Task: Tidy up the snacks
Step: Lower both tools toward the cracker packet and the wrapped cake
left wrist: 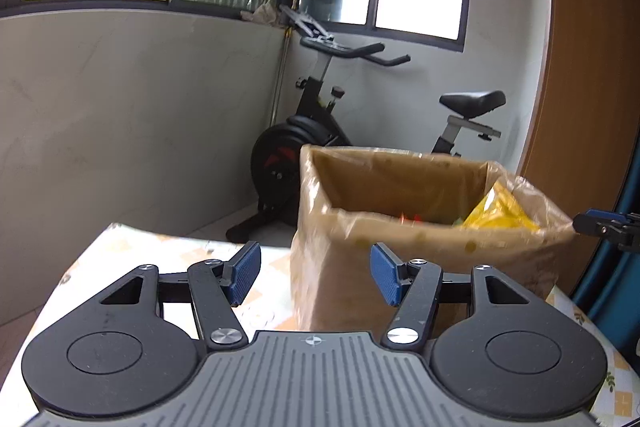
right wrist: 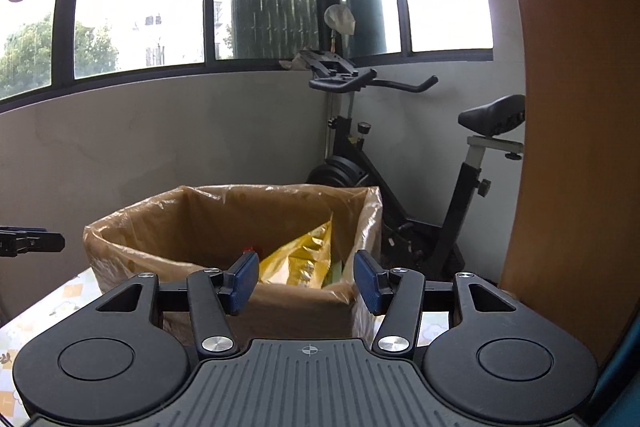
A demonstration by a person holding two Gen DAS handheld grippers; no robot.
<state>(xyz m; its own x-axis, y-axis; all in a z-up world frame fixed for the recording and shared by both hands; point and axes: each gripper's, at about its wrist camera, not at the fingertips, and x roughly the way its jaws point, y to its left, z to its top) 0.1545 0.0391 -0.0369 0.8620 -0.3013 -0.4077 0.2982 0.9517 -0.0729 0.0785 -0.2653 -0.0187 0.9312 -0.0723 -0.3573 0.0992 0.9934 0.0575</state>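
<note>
Both grippers, left (left wrist: pixel 316 273) and right (right wrist: pixel 306 281), gape wide, empty.
Plastic-lined cardboard box (right wrist: pixel 280 301) holds a yellow snack bag (right wrist: pixel 300 259) leaning upright.

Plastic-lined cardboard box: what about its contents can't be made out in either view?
- Left wrist view: plastic-lined cardboard box is motion-blurred; small red item unidentifiable.
- Right wrist view: near wall and right tool hide the bottom; crinkled yellow foil packet print unreadable.

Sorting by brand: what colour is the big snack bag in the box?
Yellow; the snack bag shows best in the right wrist view.
</note>
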